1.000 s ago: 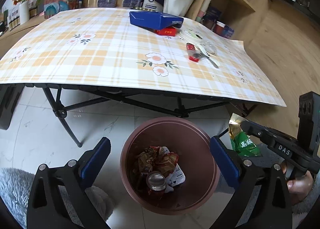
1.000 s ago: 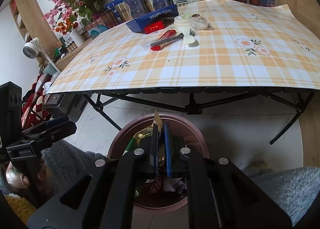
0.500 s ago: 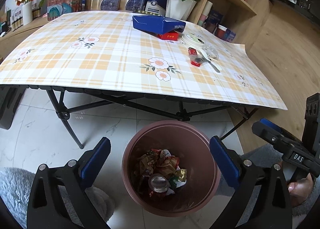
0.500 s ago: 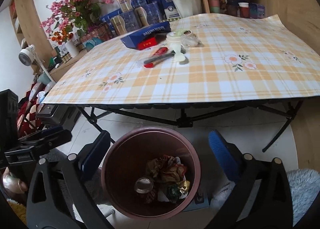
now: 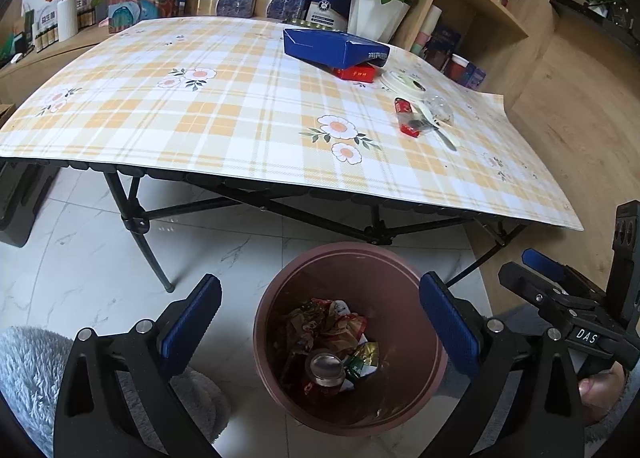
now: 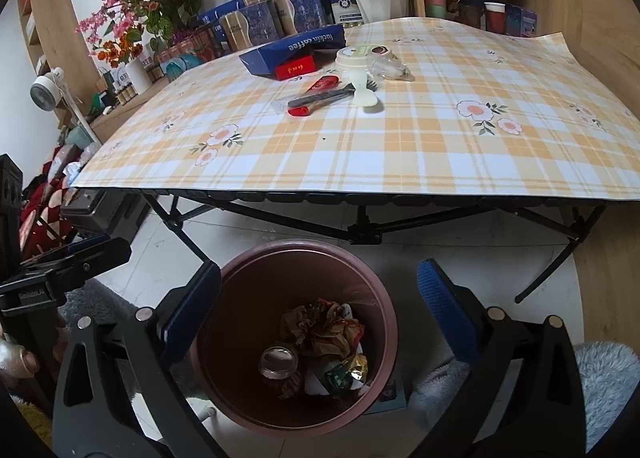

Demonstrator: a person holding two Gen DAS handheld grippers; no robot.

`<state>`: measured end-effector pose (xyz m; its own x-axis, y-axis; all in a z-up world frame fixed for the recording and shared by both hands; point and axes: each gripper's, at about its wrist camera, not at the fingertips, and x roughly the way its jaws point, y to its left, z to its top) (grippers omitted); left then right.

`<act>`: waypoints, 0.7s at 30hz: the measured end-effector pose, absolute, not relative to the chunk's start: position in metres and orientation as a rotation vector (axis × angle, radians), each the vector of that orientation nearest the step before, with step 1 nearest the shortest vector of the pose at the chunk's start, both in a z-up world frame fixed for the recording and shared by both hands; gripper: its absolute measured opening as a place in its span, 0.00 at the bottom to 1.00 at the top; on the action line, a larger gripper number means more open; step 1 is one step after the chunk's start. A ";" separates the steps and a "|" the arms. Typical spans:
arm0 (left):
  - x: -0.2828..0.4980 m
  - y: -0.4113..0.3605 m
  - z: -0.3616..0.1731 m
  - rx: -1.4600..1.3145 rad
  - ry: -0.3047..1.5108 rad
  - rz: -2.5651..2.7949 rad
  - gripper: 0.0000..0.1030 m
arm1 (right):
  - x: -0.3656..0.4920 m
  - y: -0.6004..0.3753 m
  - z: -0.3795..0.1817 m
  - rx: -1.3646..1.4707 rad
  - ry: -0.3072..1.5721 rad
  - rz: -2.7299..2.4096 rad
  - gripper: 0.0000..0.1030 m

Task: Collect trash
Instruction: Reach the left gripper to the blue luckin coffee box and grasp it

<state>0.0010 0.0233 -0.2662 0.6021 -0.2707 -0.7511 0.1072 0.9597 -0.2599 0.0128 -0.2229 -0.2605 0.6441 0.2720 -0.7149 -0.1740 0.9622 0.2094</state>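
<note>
The green wrapper [image 6: 345,372] lies now inside the brown bin [image 6: 372,290], at about 4 o'clock from the small glass jar [image 6: 279,363] and touching the crumpled wrappers around it. So this drop looks finished, and I judge the step in hand is to go back up to the table [image 6: 400,162] for the next piece.

To do it well, the right gripper [image 6: 318,312] should rise straight up first, so its fingers do not knock the rim, and only then move over the table edge. The remaining trash sits in a group at 12 o'clock from the bin: a red wrapper [image 6: 323,84], a white spoon [image 6: 362,88], a round lid [image 6: 362,54] and a clear plastic piece [image 6: 390,68]. They lie close together, some touching, so it is better to take one thing from the outside of the group.

The right gripper's jaws have just been opening; they stand wide apart with nothing between them, above the bin mouth, pointing steeply downward. The left gripper [image 5: 320,318] hangs over the same bin in a similar tilt, jaws also wide and empty. In the left view a hand [image 5: 600,390] is seen at 4 o'clock, holding the right tool.
</note>
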 end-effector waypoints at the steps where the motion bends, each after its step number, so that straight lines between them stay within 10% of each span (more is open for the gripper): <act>1: 0.001 0.022 -0.266 -0.190 0.900 -0.219 0.94 | 0.013 -0.222 -0.260 0.122 0.829 0.253 0.94; 21: 0.097 0.012 -0.213 -0.091 0.876 -0.184 0.94 | 0.057 -0.244 -0.227 0.141 0.741 0.151 0.94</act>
<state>0.0970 0.0119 -0.2130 0.6257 -0.1974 -0.7547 0.1229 0.9803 -0.1546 0.0571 -0.2441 -0.2265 0.7279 0.1867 -0.6598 -0.0870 0.9796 0.1813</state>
